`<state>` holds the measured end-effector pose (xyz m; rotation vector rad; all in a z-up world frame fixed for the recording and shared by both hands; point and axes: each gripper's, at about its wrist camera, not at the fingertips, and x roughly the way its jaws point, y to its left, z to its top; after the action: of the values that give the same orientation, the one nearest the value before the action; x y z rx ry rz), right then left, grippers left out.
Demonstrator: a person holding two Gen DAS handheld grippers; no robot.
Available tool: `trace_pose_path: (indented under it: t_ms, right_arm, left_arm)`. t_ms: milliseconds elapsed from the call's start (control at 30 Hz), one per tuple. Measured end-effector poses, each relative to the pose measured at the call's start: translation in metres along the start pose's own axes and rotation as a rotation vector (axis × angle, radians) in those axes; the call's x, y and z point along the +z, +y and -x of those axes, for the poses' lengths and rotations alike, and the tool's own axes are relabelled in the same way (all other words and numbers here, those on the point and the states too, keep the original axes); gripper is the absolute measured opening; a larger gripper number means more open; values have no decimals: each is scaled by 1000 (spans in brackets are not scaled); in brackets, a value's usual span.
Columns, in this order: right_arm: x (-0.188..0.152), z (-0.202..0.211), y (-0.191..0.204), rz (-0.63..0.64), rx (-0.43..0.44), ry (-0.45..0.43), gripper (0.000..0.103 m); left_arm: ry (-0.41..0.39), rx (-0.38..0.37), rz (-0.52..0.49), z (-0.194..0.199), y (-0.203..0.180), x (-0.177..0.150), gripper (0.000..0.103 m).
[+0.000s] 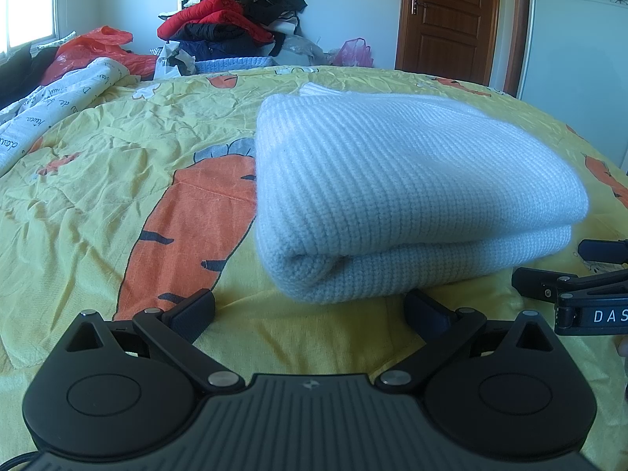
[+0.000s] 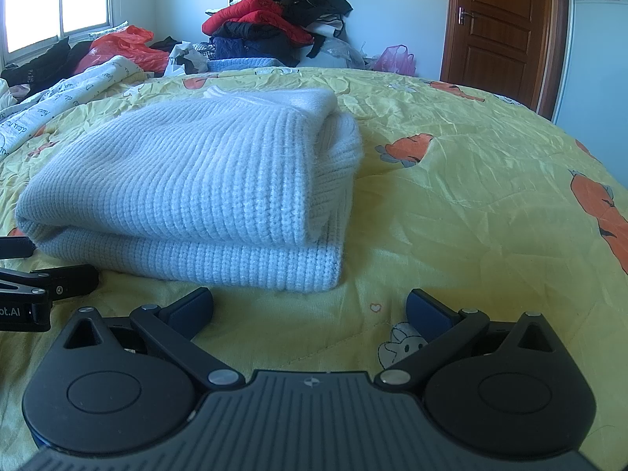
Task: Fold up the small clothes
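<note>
On the bed [image 1: 98, 165], over its yellow carrot-print cover, a pale blue knit sweater [image 1: 392, 196] lies folded into a thick bundle, layers stacked one on another. Left claw [image 1: 310, 308] sits just short of the sweater's near fold, spread wide, nothing between its fingers. Right claw [image 2: 310, 308] rests low over the cover, also wide and empty, the sweater's near edge just ahead and to its left. Each claw shows at the edge of the other's view, side by side and close together. Along the far edge of the bed, a pile of clothes [image 2: 274, 19] rises against the wall, with a wooden door [image 2: 506, 27] off to the right.
</note>
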<state>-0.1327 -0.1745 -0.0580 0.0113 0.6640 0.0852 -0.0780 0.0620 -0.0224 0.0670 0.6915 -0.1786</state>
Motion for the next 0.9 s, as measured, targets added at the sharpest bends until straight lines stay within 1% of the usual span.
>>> trace_pose_path:
  t_ms: [767, 833, 900]
  right_arm:
    - [0, 0, 0, 0, 0, 0, 103]
    - [0, 0, 0, 0, 0, 1, 102]
    - [1, 1, 0, 0, -7, 8, 103]
  left_arm:
    - [1, -1, 1, -1, 0, 1, 103]
    - [6, -3, 2, 0, 0, 1, 103]
    - [29, -5, -17, 0, -2, 4, 103]
